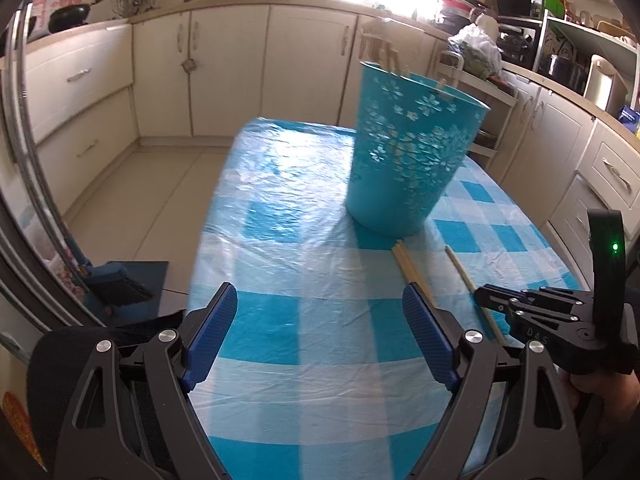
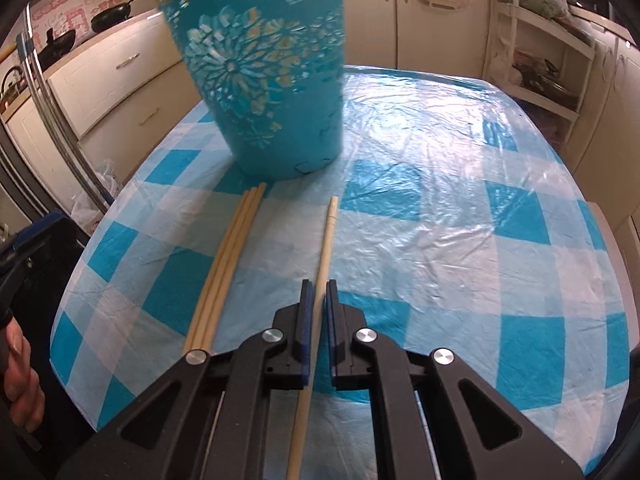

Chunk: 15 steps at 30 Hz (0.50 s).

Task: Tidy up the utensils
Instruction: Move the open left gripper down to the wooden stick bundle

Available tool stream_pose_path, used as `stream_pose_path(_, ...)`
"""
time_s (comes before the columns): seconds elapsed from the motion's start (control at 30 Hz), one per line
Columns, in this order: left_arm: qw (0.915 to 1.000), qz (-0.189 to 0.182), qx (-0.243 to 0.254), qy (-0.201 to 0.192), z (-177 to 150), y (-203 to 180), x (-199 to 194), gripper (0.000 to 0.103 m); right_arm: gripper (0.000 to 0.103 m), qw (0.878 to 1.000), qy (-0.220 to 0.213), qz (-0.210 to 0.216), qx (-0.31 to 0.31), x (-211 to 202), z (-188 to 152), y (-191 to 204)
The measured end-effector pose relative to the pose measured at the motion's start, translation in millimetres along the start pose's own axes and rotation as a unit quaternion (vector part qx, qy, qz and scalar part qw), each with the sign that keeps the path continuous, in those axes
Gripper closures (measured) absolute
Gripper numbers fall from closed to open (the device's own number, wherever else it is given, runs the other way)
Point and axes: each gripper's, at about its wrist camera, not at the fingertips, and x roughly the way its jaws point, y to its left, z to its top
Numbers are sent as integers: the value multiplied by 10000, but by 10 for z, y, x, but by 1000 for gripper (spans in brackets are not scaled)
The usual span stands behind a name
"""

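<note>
Cream kitchen cabinets (image 1: pixel 228 68) surround a table with a blue checked cloth (image 2: pixel 460 220). On it stands a turquoise basket (image 1: pixel 412 152) — just before it lie three chopsticks (image 2: pixel 224 272). Right gripper (image 2: pixel 319 288) is clamped on a single chopstick (image 2: pixel 326 240); left gripper (image 1: pixel 320 312) hangs with fingers wide apart, holding nothing.

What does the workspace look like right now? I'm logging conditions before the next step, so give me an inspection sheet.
Surface: blue-and-white checked plastic tablecloth, wrinkled.
Job's things: turquoise perforated plastic basket upright; single wooden chopstick; bundle of wooden chopsticks lying beside it.
Clutter: nothing seen on the table.
Grippers: right gripper jaws shut on the single chopstick; left gripper open, empty.
Cables: nothing seen.
Surroundings: cream kitchen cabinets, black frying pan.
</note>
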Motion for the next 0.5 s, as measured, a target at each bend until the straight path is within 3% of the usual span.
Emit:
stream_pose_path(0.27,9978,173,162,619,59,-346,436,22,96,9997,-113,193,87,83,135,-19)
stream_pose_path(0.5,9956,278,182,875,61,-474,646,22,96,9991,-189,300,247,85,128,-117)
